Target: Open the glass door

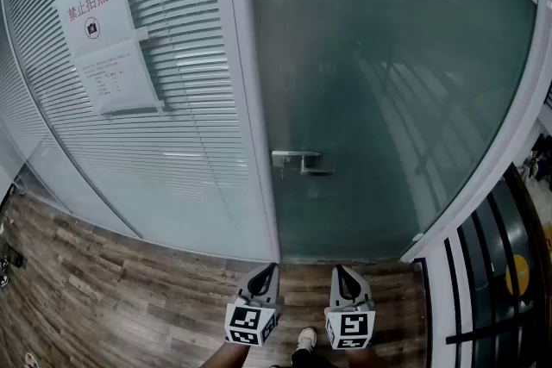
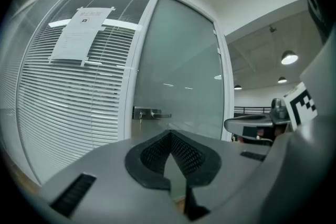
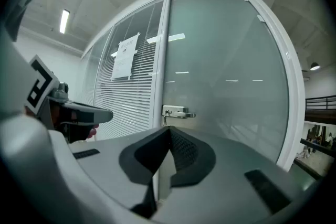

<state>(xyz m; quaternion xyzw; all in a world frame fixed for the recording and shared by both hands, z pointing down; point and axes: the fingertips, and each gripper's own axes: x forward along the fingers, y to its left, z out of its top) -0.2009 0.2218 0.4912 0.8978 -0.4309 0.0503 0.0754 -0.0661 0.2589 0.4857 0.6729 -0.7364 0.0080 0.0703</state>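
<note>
The frosted glass door (image 1: 388,82) stands closed in front of me, its metal lever handle (image 1: 297,161) at the left edge beside the white frame post (image 1: 254,99). My left gripper (image 1: 263,278) and right gripper (image 1: 348,280) hover side by side low in the head view, well short of the door, both shut with nothing between the jaws. In the left gripper view the handle (image 2: 152,113) shows beyond the closed left gripper (image 2: 170,135). The right gripper view has the handle (image 3: 178,113) just above the closed right gripper (image 3: 169,129).
Left of the door is a glass wall with white blinds (image 1: 172,125) and a paper notice (image 1: 103,47) stuck on it. Wooden floor (image 1: 103,289) runs below. A dark railing (image 1: 492,271) borders the right side. A person's shoe (image 1: 306,339) shows between the grippers.
</note>
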